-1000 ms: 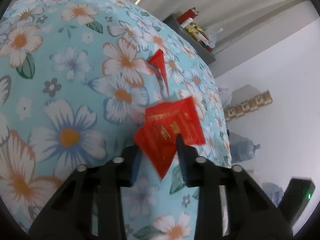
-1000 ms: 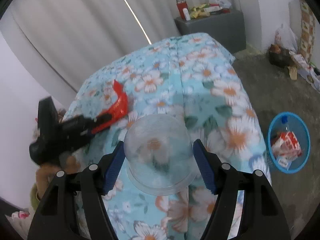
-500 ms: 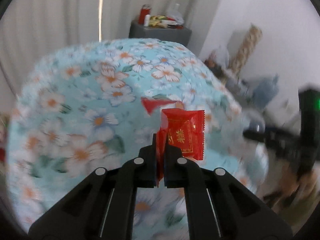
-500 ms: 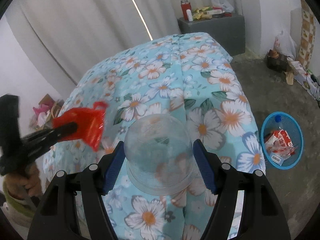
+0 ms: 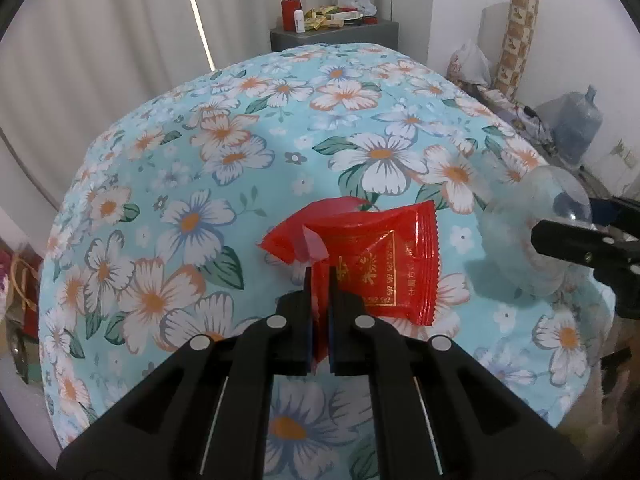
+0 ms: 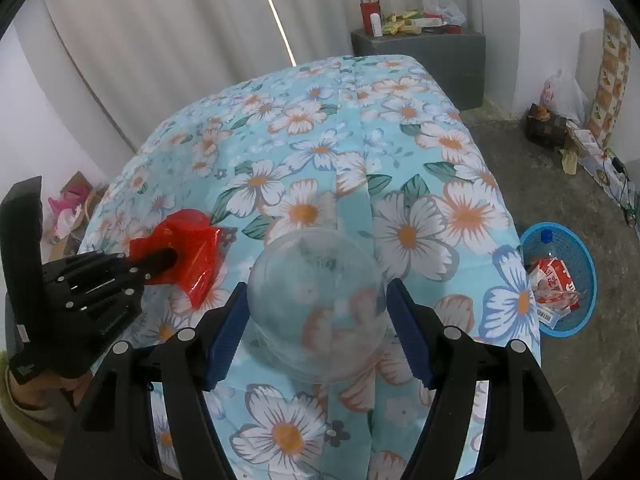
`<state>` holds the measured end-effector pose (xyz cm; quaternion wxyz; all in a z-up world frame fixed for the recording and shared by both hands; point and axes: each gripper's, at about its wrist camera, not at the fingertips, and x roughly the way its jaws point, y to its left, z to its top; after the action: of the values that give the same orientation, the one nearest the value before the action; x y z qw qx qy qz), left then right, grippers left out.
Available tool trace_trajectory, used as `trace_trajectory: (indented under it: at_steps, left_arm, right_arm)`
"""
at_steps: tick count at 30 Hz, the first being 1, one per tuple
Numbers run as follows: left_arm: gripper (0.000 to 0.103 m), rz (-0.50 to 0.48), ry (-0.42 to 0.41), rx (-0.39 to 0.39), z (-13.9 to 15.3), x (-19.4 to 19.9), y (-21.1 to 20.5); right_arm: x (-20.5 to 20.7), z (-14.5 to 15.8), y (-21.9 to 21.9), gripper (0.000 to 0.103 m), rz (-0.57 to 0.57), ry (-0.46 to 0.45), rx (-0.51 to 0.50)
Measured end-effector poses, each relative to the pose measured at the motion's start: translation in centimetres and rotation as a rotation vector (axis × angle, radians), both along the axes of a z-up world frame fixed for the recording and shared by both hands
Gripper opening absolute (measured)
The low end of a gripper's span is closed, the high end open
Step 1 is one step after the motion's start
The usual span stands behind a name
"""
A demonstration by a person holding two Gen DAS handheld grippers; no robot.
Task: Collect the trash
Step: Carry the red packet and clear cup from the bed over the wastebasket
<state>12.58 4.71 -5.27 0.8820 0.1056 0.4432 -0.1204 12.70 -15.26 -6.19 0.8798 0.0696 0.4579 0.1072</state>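
Observation:
My left gripper (image 5: 319, 276) is shut on red snack wrappers (image 5: 372, 256), held above the floral tablecloth (image 5: 224, 152). From the right wrist view the same wrappers (image 6: 188, 248) hang off the left gripper (image 6: 170, 258) at the left. My right gripper (image 6: 316, 300) is shut on a clear plastic cup (image 6: 316, 304), its blue pads pressing both sides. In the left wrist view that cup (image 5: 532, 236) shows at the right edge with a black finger (image 5: 580, 240) of the right gripper on it. A blue trash basket (image 6: 576, 256) with wrappers inside stands on the floor at the right.
The floral-covered table (image 6: 360, 152) fills the middle, its right edge dropping to a concrete floor (image 6: 540, 184). A grey cabinet (image 6: 424, 52) with a red flask and packets stands at the back. Bags and boxes (image 6: 560, 112) and a water jug (image 5: 576, 124) line the right wall.
The left gripper closed on the red wrappers, rolled upright and lifted them off the cloth, moving toward the cup. The right gripper drifted slightly with the cup still in it.

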Motion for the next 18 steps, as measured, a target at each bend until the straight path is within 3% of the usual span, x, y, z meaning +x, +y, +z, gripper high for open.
trace_trajectory:
  at_steps: [18]
  left_arm:
    - [0.003,0.003,-0.034,0.054,-0.1,0.0,-1.0]
  right_arm:
    - [-0.2,1.0,-2.2,0.067,-0.047,-0.003,0.094]
